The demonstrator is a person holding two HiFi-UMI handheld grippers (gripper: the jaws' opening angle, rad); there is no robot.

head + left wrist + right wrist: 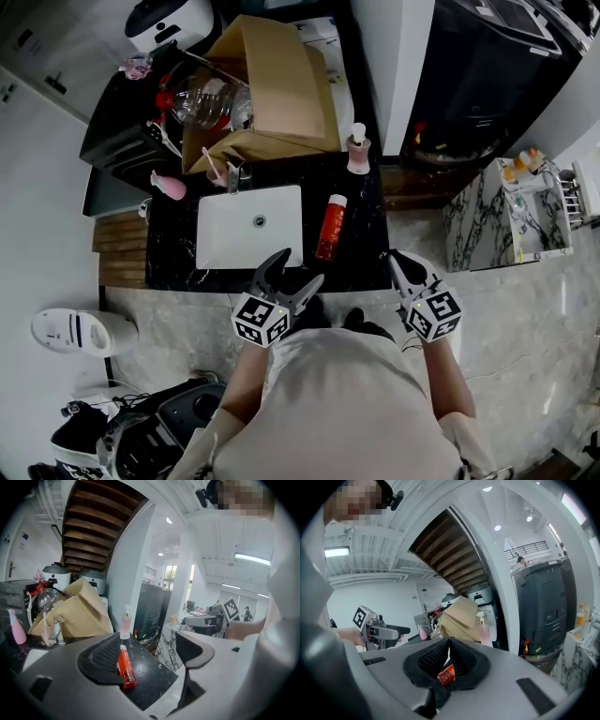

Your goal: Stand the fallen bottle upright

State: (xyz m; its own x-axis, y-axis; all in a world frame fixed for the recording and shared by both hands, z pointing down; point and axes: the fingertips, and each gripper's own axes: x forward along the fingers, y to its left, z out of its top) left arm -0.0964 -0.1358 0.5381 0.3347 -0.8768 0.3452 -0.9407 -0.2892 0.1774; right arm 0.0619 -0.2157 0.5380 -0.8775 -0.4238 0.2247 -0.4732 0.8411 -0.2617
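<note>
The fallen bottle is red with a white cap and lies on its side on the black counter, just right of the white sink. My left gripper hovers open at the counter's front edge, short of the bottle. In the left gripper view the red bottle shows between the wide-apart jaws of the left gripper. My right gripper is shut and empty at the counter's front right corner. Its own view shows the right gripper with the bottle beyond its narrow slit.
A small pink bottle stands upright at the counter's back right. A cardboard box holding a clear jug fills the back. A faucet and another pink bottle sit left. A marble-patterned cabinet stands right.
</note>
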